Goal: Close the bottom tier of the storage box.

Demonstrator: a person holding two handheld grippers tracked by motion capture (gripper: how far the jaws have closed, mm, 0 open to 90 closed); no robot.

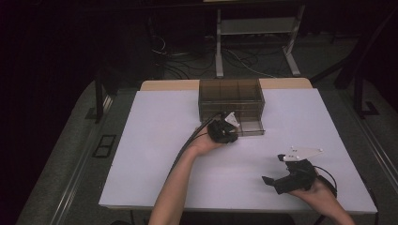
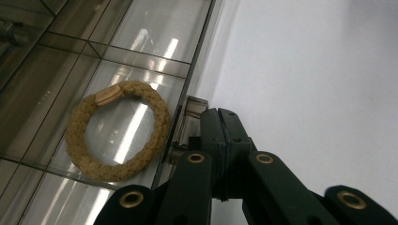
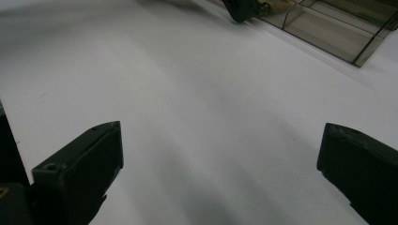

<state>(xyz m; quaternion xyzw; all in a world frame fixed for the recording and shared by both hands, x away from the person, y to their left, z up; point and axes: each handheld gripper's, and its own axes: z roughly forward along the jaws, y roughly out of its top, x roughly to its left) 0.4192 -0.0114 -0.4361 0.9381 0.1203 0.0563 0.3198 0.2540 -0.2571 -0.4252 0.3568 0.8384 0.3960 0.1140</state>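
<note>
A smoky clear drawer box [image 1: 230,96] stands at the back middle of the white table [image 1: 155,159], with its bottom drawer [image 1: 251,128] pulled out. In the drawer [image 2: 42,108] lies a tan braided hair tie [image 2: 75,136] with a small pale joint. My left gripper [image 1: 233,134] is at the drawer's front with its jaws shut together [image 2: 220,112]; the drawer's small handle tab [image 2: 195,105] sits right beside the tips, not between them. My right gripper [image 1: 274,169] hangs open over the front right of the table [image 3: 220,133], nothing between its jaws.
Beyond the table's far edge the floor holds cables and a metal stand's legs [image 1: 256,51]. In the right gripper view the left gripper [image 3: 241,9] and the drawer's corner [image 3: 328,33] show far off. Bare tabletop lies between the two hands.
</note>
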